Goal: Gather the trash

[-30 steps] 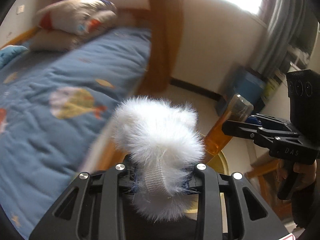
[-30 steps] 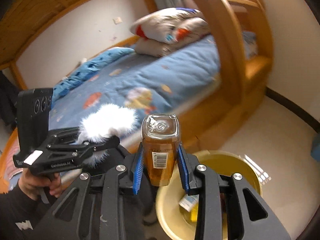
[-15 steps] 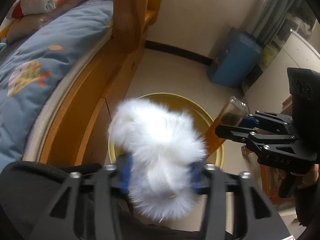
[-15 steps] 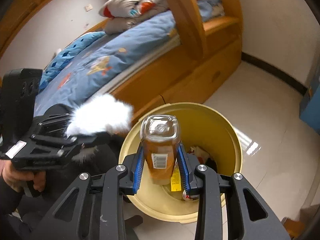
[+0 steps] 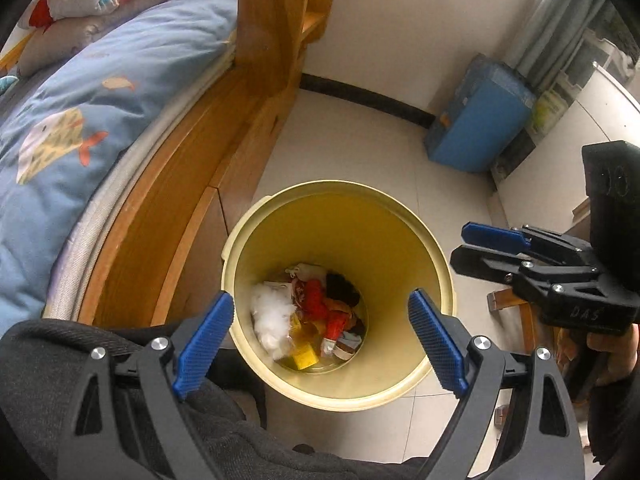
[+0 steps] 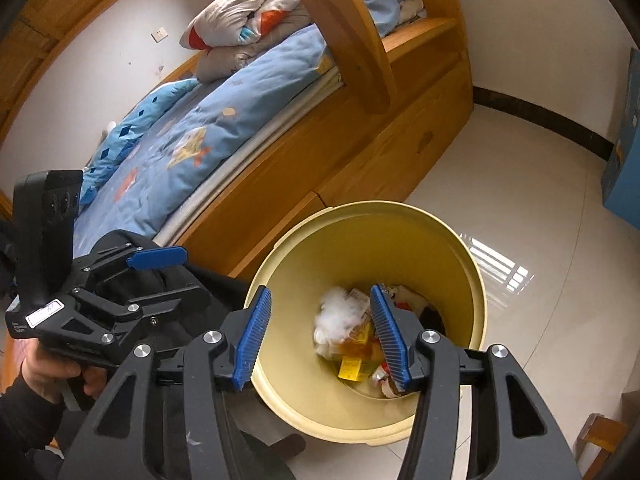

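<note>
Standing on pale floor tiles [image 5: 360, 128] beside wooden bed [image 5: 192, 184], bin [image 5: 400, 208]; both tools spread empty

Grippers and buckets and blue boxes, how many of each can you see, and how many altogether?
Gripper: 2, left gripper and right gripper, both open and empty
Yellow bucket: 1, with white fluff and other trash inside
Blue box: 1, by the wall
Total: 4

wooden bed [image 6: 360, 148] with blue quilt [image 5: 100, 112], folded blanket [image 6: 240, 20]; blue box [image 5: 476, 120] by wall.
</note>
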A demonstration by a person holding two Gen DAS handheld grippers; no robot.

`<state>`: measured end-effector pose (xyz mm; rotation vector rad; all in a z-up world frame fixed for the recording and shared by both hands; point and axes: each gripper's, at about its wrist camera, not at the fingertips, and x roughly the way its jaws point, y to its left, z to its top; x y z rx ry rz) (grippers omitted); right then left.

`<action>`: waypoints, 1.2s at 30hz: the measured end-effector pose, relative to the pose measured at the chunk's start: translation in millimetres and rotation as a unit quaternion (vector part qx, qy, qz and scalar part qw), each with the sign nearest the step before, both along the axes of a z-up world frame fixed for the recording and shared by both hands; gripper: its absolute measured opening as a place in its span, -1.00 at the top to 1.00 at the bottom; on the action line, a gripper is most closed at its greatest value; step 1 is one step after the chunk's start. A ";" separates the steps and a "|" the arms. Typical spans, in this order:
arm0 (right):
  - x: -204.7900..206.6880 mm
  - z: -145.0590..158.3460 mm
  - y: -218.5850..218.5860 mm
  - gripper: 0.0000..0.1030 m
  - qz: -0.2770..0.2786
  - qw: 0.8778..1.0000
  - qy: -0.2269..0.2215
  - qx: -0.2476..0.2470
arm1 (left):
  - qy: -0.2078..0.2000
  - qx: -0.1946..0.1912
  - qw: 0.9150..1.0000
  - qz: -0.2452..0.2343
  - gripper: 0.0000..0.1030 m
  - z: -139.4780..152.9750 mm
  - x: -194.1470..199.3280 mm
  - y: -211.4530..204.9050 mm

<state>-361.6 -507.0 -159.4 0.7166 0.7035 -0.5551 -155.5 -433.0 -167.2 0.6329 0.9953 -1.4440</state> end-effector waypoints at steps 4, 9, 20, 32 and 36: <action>2.3 3.6 1.6 0.01 0.000 1.000 0.001 -0.005 | 0.001 -0.007 1.000 -0.003 -0.72 2.5 -0.2 1.6; 6.3 12.8 4.1 -0.05 0.004 1.000 -0.001 -0.016 | -0.002 -0.021 1.000 -0.002 -0.72 7.9 -1.0 6.0; 21.0 27.8 19.2 -0.29 0.009 0.999 0.006 -0.043 | -0.007 -0.055 0.998 0.010 -0.72 24.7 5.9 18.5; 41.7 66.1 47.0 -0.78 -0.032 0.995 -0.017 -0.095 | -0.038 -0.145 0.986 0.075 -0.85 76.0 27.2 64.7; 67.4 81.6 61.5 -0.83 -0.017 0.990 -0.029 -0.138 | -0.068 -0.177 0.974 0.124 -0.89 96.9 45.5 95.0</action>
